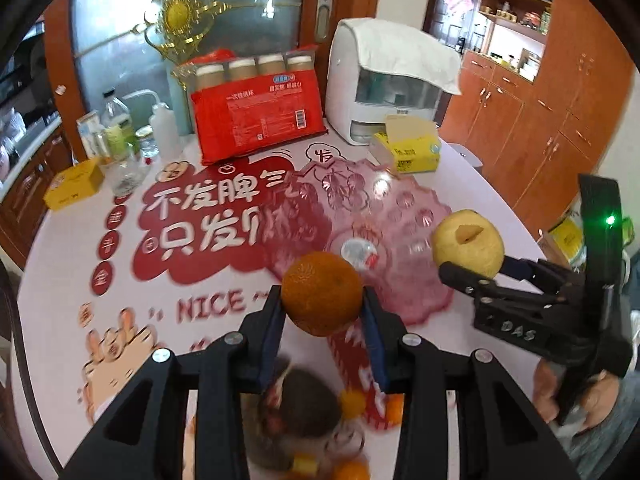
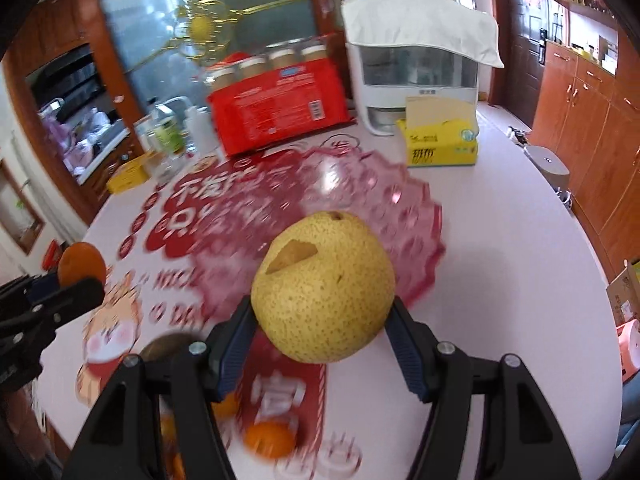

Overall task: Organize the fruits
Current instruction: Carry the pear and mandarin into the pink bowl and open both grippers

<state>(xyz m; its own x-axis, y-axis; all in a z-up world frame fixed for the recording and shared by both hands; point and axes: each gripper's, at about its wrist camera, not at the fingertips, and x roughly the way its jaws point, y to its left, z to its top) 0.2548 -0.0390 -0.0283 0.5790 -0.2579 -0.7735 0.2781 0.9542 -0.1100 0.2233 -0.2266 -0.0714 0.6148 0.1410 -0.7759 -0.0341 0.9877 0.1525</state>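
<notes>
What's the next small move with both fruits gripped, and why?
Probably carry both forward and lower them over the pink glass dish. The left gripper is shut on the orange, the right gripper on the pear; both hang above the table, and the dish ahead looks empty.

Orange, yellow, pink and red

The orange (image 1: 322, 294) is deep orange; the pear (image 2: 324, 286) yellow with brown speckles; the plate (image 1: 390, 216) translucent pink; the table (image 2: 500, 260) white with red print.

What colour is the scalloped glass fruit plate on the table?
Translucent pink scalloped glass fruit plate, with embossed round patterns; clearest in the left wrist view.
</notes>
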